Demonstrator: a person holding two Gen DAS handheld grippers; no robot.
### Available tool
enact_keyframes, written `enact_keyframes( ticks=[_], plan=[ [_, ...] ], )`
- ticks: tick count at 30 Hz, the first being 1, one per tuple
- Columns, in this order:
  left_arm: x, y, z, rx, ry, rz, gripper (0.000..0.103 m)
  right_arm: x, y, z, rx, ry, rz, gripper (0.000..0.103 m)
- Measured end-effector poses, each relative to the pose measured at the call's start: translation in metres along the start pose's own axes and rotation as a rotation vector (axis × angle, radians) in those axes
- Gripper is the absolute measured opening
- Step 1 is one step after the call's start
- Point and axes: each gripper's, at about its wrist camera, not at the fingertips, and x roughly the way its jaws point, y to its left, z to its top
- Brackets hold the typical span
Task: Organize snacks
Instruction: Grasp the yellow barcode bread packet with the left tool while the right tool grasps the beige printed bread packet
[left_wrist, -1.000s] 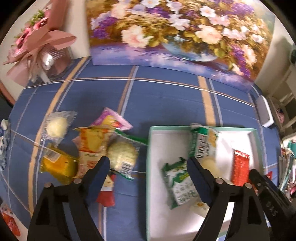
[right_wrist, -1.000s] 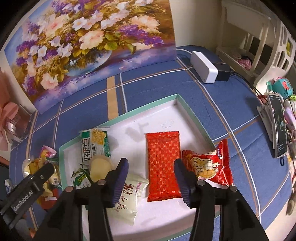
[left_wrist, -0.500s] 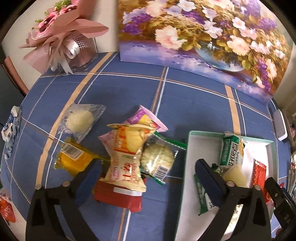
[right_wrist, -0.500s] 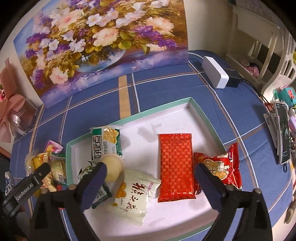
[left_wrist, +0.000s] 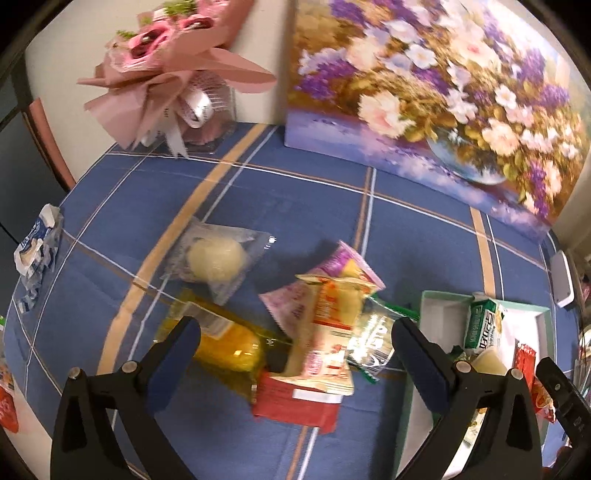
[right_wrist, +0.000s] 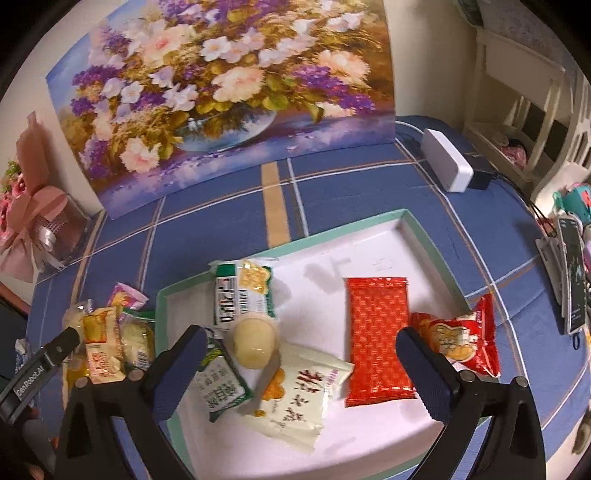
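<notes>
Left hand-held gripper spread wide over the snack pile; right hand-held gripper likewise apart above the tray.

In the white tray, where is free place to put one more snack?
The tray is bare in its far part, behind the green packet and the red foil packet, and between those two. Its near left corner is crowded with overlapping packets.

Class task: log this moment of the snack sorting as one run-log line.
left tool: open, over loose snack pile | right tool: open, empty, over tray | red packet: in tray
</notes>
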Motion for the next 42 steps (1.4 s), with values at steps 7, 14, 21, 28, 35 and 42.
enact_keyframes(
  ticks=[7, 14, 21, 28, 35, 42],
  plan=[
    [-0.014, 0.036, 0.009, -0.028, -0.011, 0.015, 0.103, -0.006, 0.043, -0.001, -0.072, -0.02, 0.075, 0.103],
    [-0.019, 0.077, 0.012, -0.124, 0.004, 0.011, 0.103, -0.007, 0.089, -0.009, -0.14, -0.009, 0.136, 0.103],
    [-0.001, 0.098, 0.007, -0.19, 0.068, -0.007, 0.103, 0.008, 0.13, -0.022, -0.209, 0.038, 0.166, 0.103],
    [0.033, 0.113, 0.0, -0.257, 0.158, -0.026, 0.103, 0.032, 0.16, -0.033, -0.268, 0.095, 0.174, 0.102],
    [0.056, 0.116, -0.002, -0.317, 0.206, -0.07, 0.103, 0.047, 0.182, -0.039, -0.316, 0.125, 0.179, 0.095],
    [0.072, 0.113, -0.002, -0.335, 0.238, -0.08, 0.103, 0.059, 0.193, -0.043, -0.343, 0.144, 0.176, 0.088]
  ],
)
